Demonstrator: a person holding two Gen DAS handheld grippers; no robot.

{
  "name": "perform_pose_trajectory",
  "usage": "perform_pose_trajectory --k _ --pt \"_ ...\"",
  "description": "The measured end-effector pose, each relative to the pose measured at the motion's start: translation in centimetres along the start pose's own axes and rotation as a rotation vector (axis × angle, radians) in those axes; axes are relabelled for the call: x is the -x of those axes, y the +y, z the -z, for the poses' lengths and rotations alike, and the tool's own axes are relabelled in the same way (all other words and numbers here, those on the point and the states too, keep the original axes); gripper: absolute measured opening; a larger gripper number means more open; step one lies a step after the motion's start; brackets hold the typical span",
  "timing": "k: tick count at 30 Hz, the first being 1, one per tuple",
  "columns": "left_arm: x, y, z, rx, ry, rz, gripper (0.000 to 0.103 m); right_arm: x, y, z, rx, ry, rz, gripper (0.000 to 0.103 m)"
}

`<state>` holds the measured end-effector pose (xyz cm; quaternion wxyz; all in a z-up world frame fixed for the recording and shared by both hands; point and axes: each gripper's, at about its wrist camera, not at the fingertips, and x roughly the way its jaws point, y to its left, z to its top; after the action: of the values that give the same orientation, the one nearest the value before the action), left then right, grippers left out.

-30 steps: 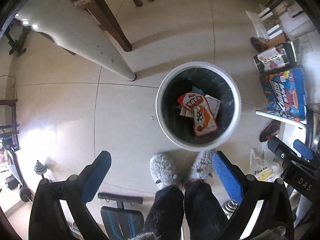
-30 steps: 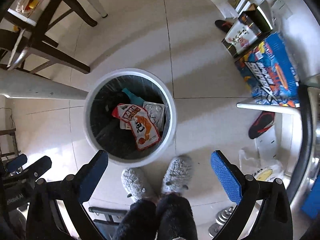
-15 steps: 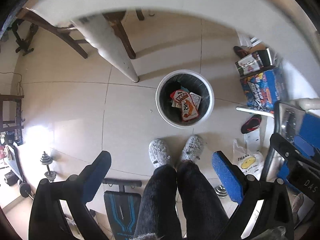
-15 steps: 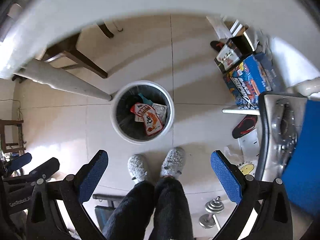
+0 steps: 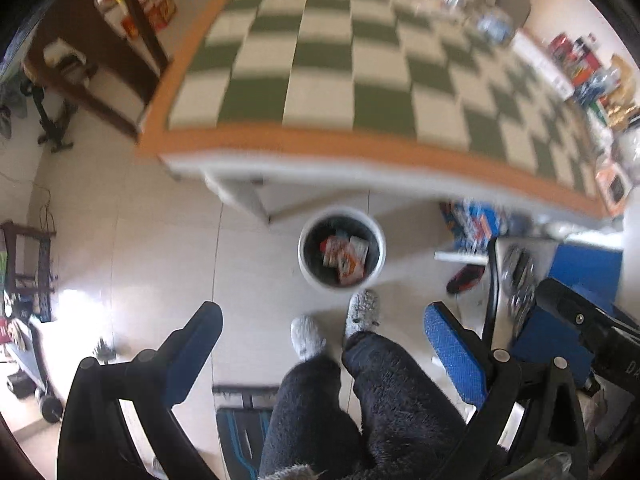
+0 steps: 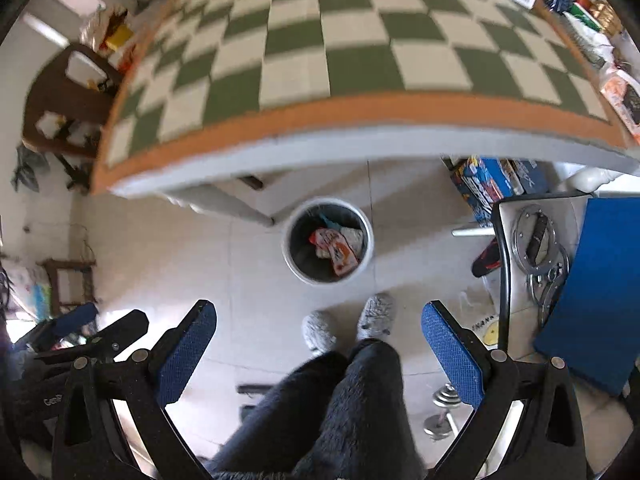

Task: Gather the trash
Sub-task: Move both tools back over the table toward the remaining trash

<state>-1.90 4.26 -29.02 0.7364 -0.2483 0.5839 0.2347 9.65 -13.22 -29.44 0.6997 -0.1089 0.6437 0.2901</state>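
Observation:
A white round trash bin (image 5: 305, 258) stands on the tiled floor below the table edge, with red-and-orange snack wrappers (image 5: 345, 257) inside; it also shows in the right wrist view (image 6: 290, 258). My left gripper (image 5: 322, 330) is open and empty, high above the floor. My right gripper (image 6: 318, 330) is open and empty at about the same height. A table with a green-and-white checked cloth (image 5: 320, 60) fills the upper part of both views (image 6: 340, 40). Blurred bottles and packets (image 5: 488, 20) lie at its far side.
The person's legs and grey slippers (image 5: 362, 312) stand just in front of the bin. A blue chair (image 6: 600, 280) is at the right, coloured boxes (image 6: 488, 184) under the table, a wooden chair (image 5: 96, 60) at the left, and dumbbells (image 6: 442, 408) on the floor.
Both grippers have risen from just over the bin to above table height. The bin looks smaller and the checked tabletop has come into view. Both stay open and empty.

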Motion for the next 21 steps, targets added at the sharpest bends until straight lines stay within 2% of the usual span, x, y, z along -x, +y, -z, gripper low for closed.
perform_pose_trajectory --k 6,10,13,15,19,21 --pt "3.4 -3.6 -9.0 -0.089 -0.149 -0.049 0.103 5.0 -0.9 -7.4 -0.043 -0.101 -0.048 0.103" --pt "3.9 -7.5 -16.4 -0.203 -0.217 -0.103 0.103 6.6 -3.1 -14.9 -0.057 -0.119 -0.044 0.103" --pt "2.3 -11.4 -22.6 -0.320 -0.242 -0.155 0.103 6.5 -5.3 -21.5 -0.047 -0.131 -0.018 0.103" --pt "0.0 -14.8 -27.2 -0.429 -0.244 -0.226 0.103 5.8 -7.1 -25.7 -0.043 -0.113 0.011 0.103" --pt "-4.7 -19.4 -34.5 -0.584 -0.215 -0.355 0.103 3.4 -11.4 -34.9 -0.039 -0.070 0.100 0.103" --pt "-6.8 -21.5 -37.5 -0.629 -0.202 -0.394 0.103 2.0 -13.6 -39.2 -0.038 -0.053 0.152 0.103"
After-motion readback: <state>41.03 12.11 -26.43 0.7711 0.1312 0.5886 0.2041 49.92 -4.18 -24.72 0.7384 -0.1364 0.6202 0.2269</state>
